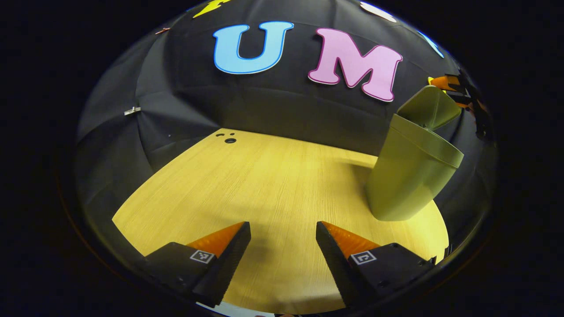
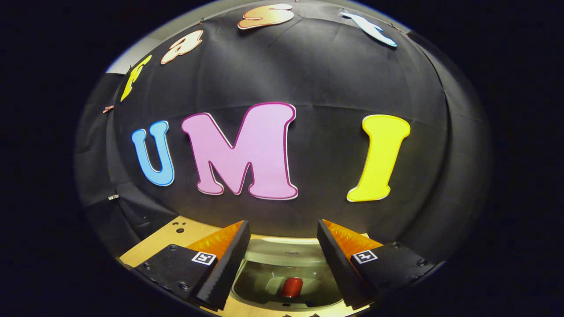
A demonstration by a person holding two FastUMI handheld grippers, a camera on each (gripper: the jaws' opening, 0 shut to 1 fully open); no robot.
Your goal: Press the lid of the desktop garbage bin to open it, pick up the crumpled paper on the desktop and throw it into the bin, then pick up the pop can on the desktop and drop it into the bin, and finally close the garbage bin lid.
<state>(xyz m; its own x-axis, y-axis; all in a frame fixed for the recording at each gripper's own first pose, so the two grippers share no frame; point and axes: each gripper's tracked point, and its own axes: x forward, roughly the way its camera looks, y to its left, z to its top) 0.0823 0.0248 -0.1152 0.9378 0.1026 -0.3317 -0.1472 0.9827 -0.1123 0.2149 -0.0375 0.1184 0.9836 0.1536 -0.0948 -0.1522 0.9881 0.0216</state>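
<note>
An olive-green bin (image 1: 412, 176) stands on the wooden table (image 1: 264, 185) at the right of the left gripper view, its lid (image 1: 429, 108) tipped up. My left gripper (image 1: 283, 229) hovers open over bare tabletop, well left of the bin, with nothing between its fingers. The other gripper (image 1: 460, 90) shows just past the lid. In the right gripper view my right gripper (image 2: 283, 229) is open directly above the bin's mouth (image 2: 286, 273). A red pop can (image 2: 291, 287) lies inside the bin, below the fingers and untouched by them.
Black cloth walls close in the table at the back and left. Small dark holes (image 1: 229, 138) mark the table's far left corner. The table's front edge (image 1: 273, 308) runs just under my left fingers.
</note>
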